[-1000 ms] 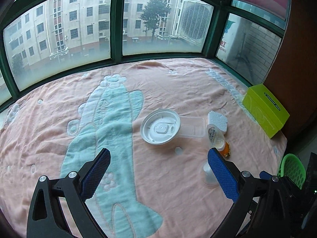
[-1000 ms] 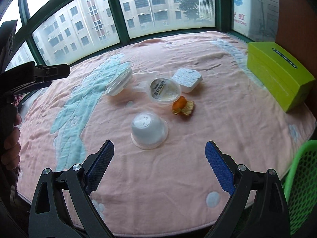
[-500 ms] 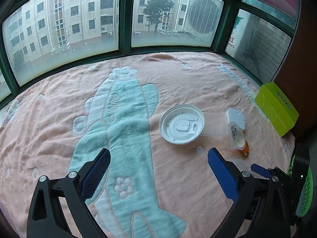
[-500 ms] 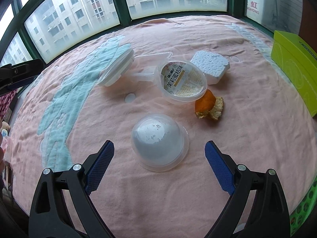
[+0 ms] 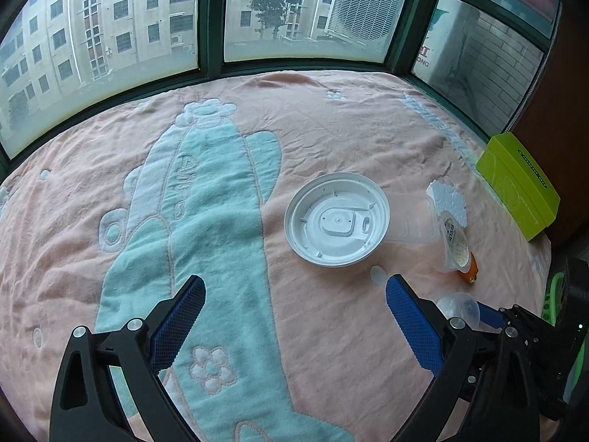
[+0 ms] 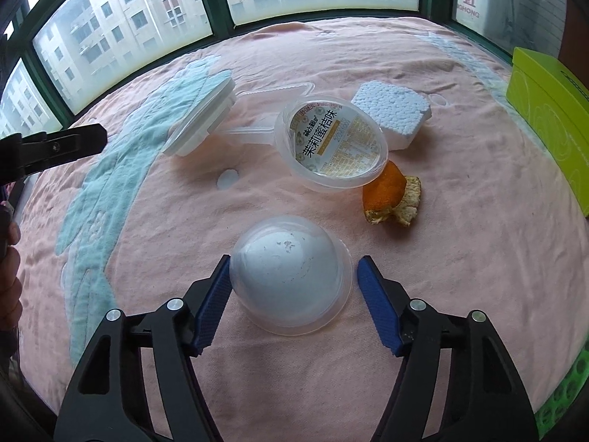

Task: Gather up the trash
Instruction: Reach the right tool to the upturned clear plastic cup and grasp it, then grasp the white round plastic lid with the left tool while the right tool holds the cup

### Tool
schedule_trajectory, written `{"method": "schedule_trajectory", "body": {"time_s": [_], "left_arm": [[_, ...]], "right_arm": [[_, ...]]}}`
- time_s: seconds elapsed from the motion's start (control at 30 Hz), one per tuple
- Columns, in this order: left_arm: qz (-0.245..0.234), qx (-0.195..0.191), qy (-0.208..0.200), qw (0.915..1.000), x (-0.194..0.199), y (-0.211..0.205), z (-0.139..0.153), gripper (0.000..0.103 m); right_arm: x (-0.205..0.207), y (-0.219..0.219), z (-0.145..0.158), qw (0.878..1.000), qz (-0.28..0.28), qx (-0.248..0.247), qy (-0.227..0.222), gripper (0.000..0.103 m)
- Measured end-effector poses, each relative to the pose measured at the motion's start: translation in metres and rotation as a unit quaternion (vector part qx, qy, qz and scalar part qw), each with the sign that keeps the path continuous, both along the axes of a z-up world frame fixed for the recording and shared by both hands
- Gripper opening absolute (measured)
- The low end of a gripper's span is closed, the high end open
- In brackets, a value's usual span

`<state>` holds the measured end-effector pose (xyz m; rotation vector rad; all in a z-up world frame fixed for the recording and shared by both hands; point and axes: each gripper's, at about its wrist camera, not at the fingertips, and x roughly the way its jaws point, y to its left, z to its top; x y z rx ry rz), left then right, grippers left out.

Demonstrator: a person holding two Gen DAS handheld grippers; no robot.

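In the left wrist view, the left gripper (image 5: 294,309) stands wide, nothing between its blue pads, over the pink blanket (image 5: 331,118) with its teal plane figure. Just ahead of its right finger lies a round white lid (image 5: 337,219), flat, underside up. To the right of the lid and touching it is a clear plastic tray (image 5: 414,217), then a foam block (image 5: 447,204), then a labelled cup (image 5: 455,241) seen edge-on with its long side running away from the tongs. A bit of orange peel (image 5: 471,270) peeks out below it. Behind the right finger sits a clear domed cup (image 5: 458,305), with the other tool's blue pad beside it. A green box (image 5: 519,191) lies far right.

In the right wrist view, the right gripper (image 6: 292,281) has its jaws just drawn in around the domed cup (image 6: 289,276), which stands upside down, rim on the blanket and rounded bottom up, so its axis is upright. The left pad touches the cup's wall; the right pad (image 6: 375,305) stands just beside the rim with a sliver of gap, so no firm hold is seen. Beyond the tips lies the labelled cup (image 6: 333,143), tilted, its printed face turned toward the tongs. The peel (image 6: 392,195) is at the cup's lower right edge and the foam block (image 6: 392,105) behind it. The white lid (image 6: 200,119) leans up ahead to the left. The left tool's finger (image 6: 55,147) reaches in at the left edge.
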<state>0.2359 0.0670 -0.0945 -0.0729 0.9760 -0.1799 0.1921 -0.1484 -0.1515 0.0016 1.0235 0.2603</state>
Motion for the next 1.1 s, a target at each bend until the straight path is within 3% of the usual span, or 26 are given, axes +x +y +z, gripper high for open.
{"method": "schedule_trajectory", "body": {"time_s": [0.27,0.43,0.6,0.87,1.1], "left_arm": [[-0.068,-0.004,0.008,0.9976,0.029,-0.024,-0.014,0.095],[-0.125,-0.022,0.020,0.9917,0.052,-0.033,-0.022,0.096],[-0.183,-0.010,0.026,0.9828,0.068,-0.038,-0.030,0.096],[-0.219,-0.032,0.041,0.9744,0.088,-0.034,-0.046,0.096],[-0.212,-0.048,0.047,0.9749,0.094,-0.031,-0.057,0.096]], "right_arm": [[-0.012,-0.010,0.018,1.000,-0.005,0.011,-0.018,0.065],[-0.016,-0.019,0.030,0.999,-0.015,0.021,-0.027,0.065],[-0.020,-0.025,0.039,0.999,-0.020,0.026,-0.035,0.065],[-0.016,-0.024,0.043,0.998,-0.024,0.036,-0.036,0.065],[-0.015,-0.021,0.041,0.999,-0.023,0.033,-0.035,0.065]]}}
